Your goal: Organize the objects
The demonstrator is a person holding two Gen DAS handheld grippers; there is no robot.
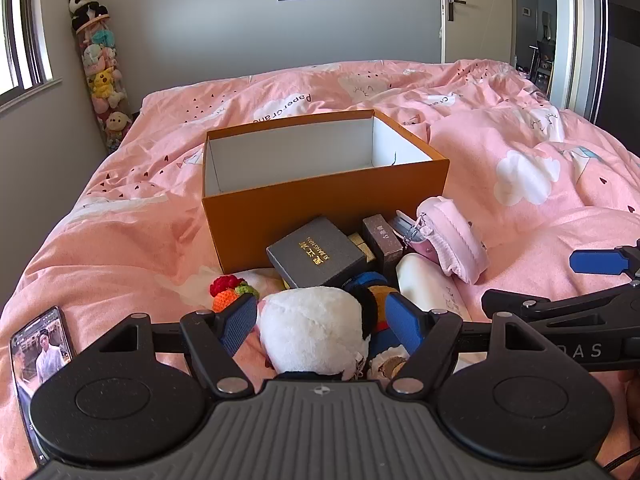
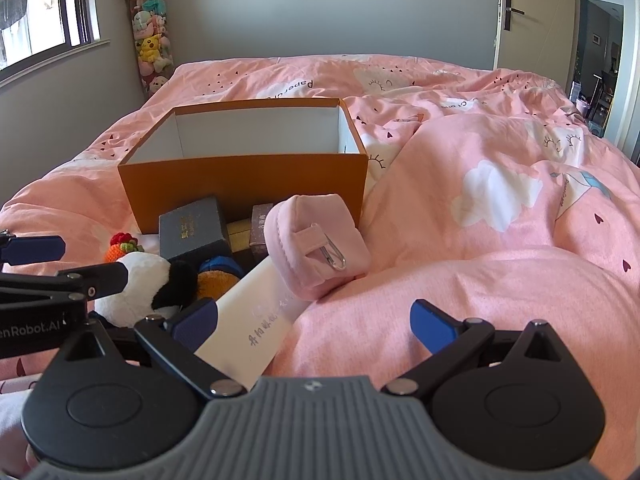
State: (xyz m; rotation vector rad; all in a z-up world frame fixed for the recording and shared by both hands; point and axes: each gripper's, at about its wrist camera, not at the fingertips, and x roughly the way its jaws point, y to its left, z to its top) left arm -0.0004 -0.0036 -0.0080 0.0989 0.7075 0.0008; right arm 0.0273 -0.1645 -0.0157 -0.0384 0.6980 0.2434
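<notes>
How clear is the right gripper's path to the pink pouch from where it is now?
Probably clear. The right gripper is open and the pink pouch lies just ahead on top of the pile, uncovered; only the white box by its left finger crowds the approach.

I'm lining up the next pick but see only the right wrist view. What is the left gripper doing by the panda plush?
Observer: The left gripper is open, its jaws either side of the panda plush, not closed on it.
Operator: Is there anything to its left that I'm missing?
Observer: Yes, a phone lies on the duvet there, with its screen lit.
Operator: What is on the pink pouch's other side?
Observer: The pink pouch has a small metal chain hanging at its zipper end, toward the dark boxes.
</notes>
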